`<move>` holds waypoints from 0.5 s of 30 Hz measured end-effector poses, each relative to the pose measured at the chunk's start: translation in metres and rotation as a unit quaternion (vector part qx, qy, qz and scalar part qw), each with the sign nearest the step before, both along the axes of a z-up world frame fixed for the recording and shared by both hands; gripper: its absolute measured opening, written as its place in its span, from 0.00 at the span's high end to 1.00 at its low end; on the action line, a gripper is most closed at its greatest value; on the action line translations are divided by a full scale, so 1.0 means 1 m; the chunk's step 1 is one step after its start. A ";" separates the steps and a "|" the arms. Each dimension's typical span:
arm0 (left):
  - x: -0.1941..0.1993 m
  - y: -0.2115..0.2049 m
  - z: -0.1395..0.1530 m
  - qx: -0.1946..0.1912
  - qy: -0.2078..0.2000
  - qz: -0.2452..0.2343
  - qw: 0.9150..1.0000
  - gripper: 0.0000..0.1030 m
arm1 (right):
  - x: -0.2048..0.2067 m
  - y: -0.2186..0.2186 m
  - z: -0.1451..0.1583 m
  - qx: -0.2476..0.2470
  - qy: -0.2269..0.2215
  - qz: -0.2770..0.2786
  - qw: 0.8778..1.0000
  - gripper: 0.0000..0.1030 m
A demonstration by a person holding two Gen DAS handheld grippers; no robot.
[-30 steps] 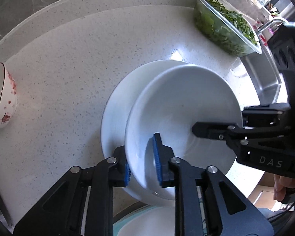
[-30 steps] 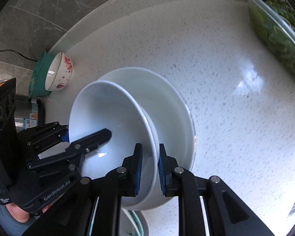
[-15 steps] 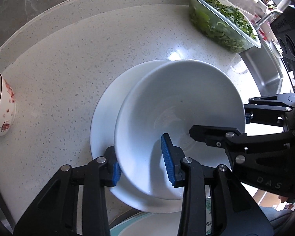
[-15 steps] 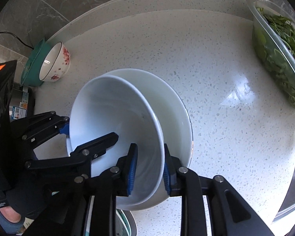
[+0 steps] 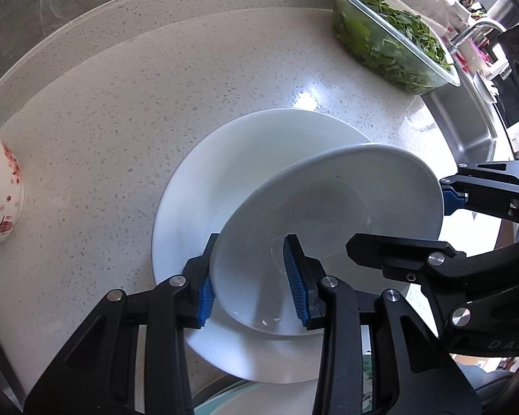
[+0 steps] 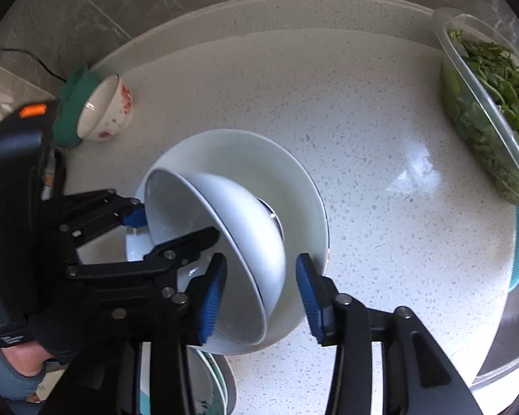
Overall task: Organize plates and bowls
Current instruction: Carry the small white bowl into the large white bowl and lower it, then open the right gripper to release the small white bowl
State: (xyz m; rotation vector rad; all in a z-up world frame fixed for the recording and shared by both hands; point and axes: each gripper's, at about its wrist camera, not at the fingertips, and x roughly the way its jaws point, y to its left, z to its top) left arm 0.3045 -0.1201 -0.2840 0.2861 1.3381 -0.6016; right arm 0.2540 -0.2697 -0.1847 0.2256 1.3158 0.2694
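A white bowl [image 5: 328, 228] tips inside a bigger white bowl [image 5: 225, 173].
The left gripper [image 5: 252, 273] is let go around its rim; the right gripper [image 6: 259, 294] is opening, rim between, not pressing.

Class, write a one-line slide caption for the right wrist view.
Right gripper jaws opening around a tilted white bowl resting in a white plate, left gripper straddling its far rim.

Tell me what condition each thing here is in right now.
White bowl: tilted, resting in the plate.
White plate: flat on the counter.
Left tongs: straddling the bowl's rim.
Right tongs: opening, bowl between them.
Glass dish: full of greens.
Flowered bowl: lying tipped.
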 end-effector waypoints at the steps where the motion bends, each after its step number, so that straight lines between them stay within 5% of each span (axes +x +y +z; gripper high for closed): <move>1: 0.000 0.000 0.000 0.001 0.000 0.001 1.000 0.66 | 0.000 0.000 0.000 -0.002 -0.005 0.003 1.000 0.56; 7: -0.001 0.001 0.003 -0.026 0.004 0.001 1.000 0.51 | -0.001 -0.013 0.011 0.018 -0.024 -0.017 0.999 0.49; 11: -0.003 -0.004 0.006 -0.028 -0.002 -0.002 1.000 0.38 | -0.003 -0.004 0.012 -0.010 -0.032 0.004 0.999 0.49; 15: -0.002 -0.001 0.008 -0.040 -0.002 0.005 0.999 0.36 | -0.004 -0.002 0.014 -0.011 -0.044 0.008 0.999 0.67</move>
